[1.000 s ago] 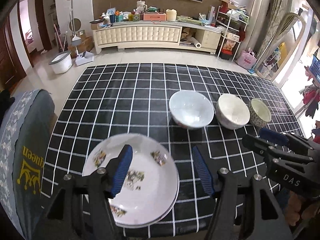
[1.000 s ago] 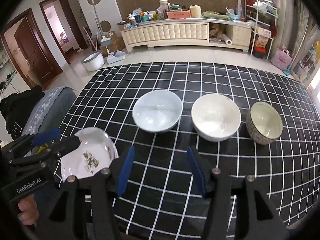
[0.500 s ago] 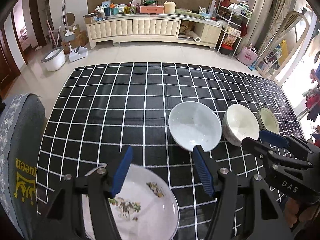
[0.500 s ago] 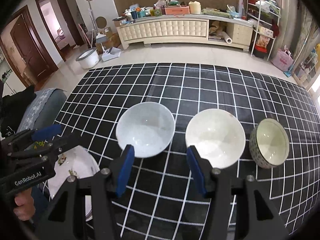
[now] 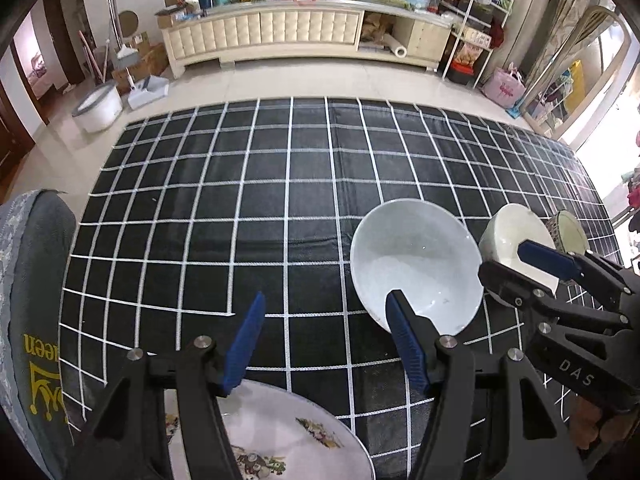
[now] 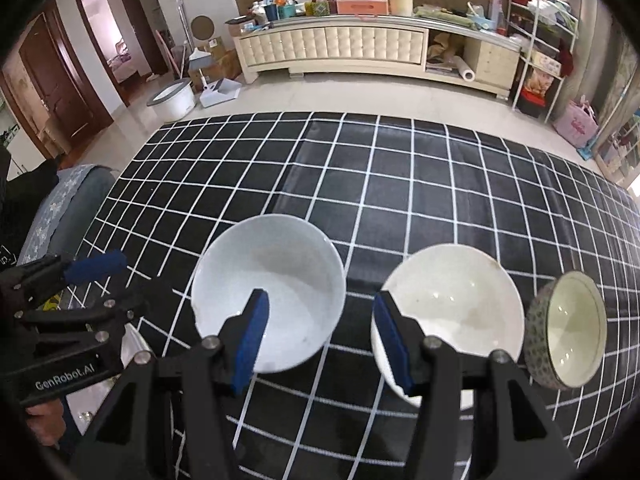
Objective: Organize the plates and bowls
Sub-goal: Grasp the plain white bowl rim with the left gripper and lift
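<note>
Left wrist view: since the earlier frame the floral plate (image 5: 280,444) has slid from lower centre down to the bottom edge, and the large white bowl (image 5: 416,264) has grown and dropped toward lower right; both tools have advanced and sunk over the checked cloth (image 5: 240,184). The left gripper (image 5: 324,344) stands about half open with nothing between its blue pads, only cloth showing in the gap. Its right pad overlaps the near rim of the large white bowl in the picture; contact cannot be told. The right gripper (image 5: 516,268) crosses the right of the frame, hiding part of the cream bowl (image 5: 508,232); the patterned bowl (image 5: 570,230) peeks out behind.

Right wrist view: the three bowls have likewise moved down-frame and swelled. The right gripper (image 6: 320,328) is half open and empty, its gap framing the bare cloth between the large white bowl (image 6: 268,280) and cream bowl (image 6: 452,300). Bowls sit in a row by descending size, probably for nesting. Only this view shows the patterned bowl (image 6: 568,332) whole and a hand on the left gripper (image 6: 94,270) at lower left; the plate is nearly hidden here, while only the left view shows its floral print
</note>
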### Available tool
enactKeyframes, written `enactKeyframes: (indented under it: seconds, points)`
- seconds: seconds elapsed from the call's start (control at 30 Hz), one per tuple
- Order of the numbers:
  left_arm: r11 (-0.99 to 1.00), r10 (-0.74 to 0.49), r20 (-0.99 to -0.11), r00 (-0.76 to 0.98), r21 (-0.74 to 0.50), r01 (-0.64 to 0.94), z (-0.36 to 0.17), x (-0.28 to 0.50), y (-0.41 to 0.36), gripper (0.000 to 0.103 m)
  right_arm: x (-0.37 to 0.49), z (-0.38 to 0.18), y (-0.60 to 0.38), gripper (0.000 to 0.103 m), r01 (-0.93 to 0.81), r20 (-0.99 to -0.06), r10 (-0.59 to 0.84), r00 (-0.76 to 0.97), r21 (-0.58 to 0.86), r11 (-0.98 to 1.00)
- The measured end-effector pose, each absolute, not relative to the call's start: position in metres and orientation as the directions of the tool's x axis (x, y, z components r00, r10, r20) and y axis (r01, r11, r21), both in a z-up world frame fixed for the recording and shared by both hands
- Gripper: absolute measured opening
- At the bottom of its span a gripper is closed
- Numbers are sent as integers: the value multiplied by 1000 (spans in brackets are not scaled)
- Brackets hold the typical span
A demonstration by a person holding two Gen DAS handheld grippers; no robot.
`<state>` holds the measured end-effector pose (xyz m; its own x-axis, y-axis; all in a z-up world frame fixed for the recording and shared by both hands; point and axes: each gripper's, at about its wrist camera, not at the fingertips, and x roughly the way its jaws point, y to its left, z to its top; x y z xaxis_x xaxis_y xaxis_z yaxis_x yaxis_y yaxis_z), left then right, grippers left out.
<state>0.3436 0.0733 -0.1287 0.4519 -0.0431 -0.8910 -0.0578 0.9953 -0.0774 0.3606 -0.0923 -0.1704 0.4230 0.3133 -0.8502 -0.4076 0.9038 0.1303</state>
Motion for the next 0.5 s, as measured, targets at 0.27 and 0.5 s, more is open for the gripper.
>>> enactKeyframes:
  seconds: [0.27, 0.5]
  points:
    - [992, -83, -902, 424, -115, -50, -141, 361, 74, 60, 375, -184, -91, 48, -420, -855, 333, 397, 153, 894]
    - [993, -98, -915, 392, -116, -21, -153, 366, 67, 32, 378, -196, -88, 35, -425, -870, 319, 377, 143, 894]
